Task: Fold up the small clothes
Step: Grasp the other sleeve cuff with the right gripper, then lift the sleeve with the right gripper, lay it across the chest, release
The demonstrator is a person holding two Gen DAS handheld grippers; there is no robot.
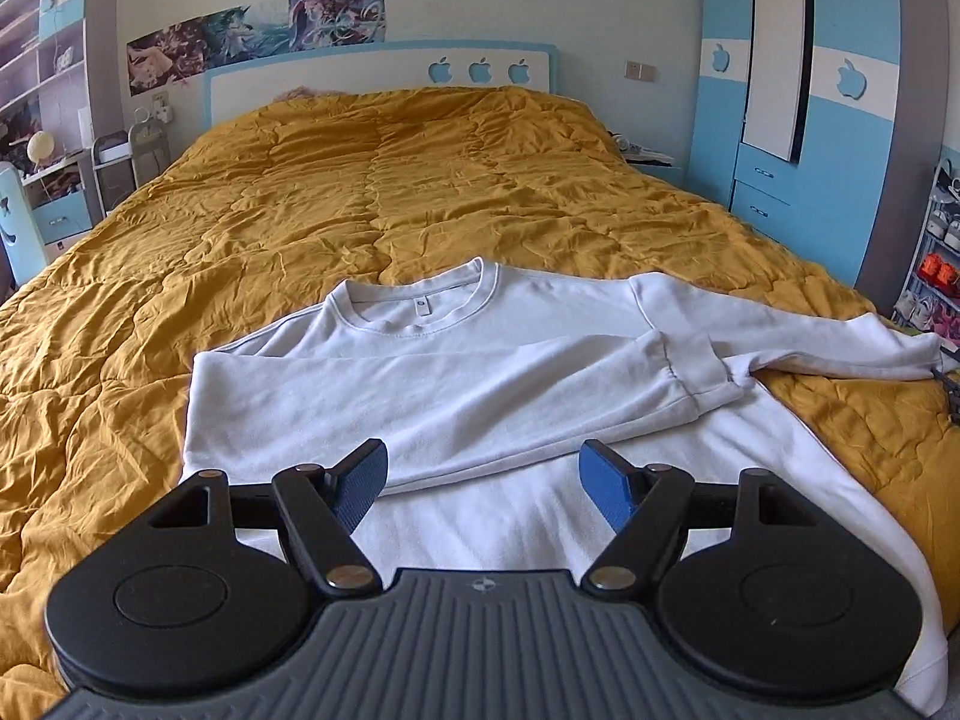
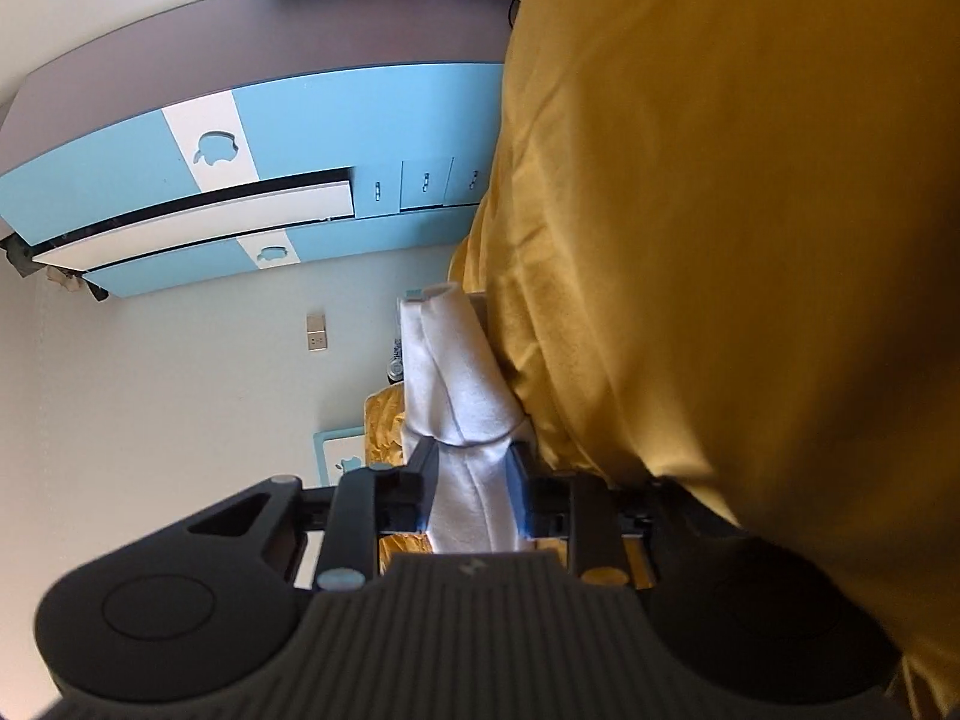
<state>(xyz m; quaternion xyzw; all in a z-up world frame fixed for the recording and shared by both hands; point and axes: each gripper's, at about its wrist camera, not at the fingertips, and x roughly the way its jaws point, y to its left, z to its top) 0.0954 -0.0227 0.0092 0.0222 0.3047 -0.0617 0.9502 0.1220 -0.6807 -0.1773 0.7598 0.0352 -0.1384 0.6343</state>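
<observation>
Sweatshirt (image 1: 480,372) on bed (image 1: 372,192), wardrobe (image 1: 798,90) right.

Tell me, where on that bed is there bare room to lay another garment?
The mustard quilted bedspread lies bare from the white long-sleeved sweatshirt's collar up to the white-and-blue headboard, and along its left side. The near right is crowded: an outstretched sleeve crosses it there.

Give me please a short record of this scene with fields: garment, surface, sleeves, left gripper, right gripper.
garment: white sweatshirt, lying flat, collar towards the headboard
surface: bed with mustard quilt
sleeves: one sleeve folded across the chest; other sleeve stretched out sideways
left gripper: open, above the lower part of the sweatshirt, holding nothing
right gripper: shut on the cuff of the stretched sleeve, rolled sideways next to the quilt
</observation>
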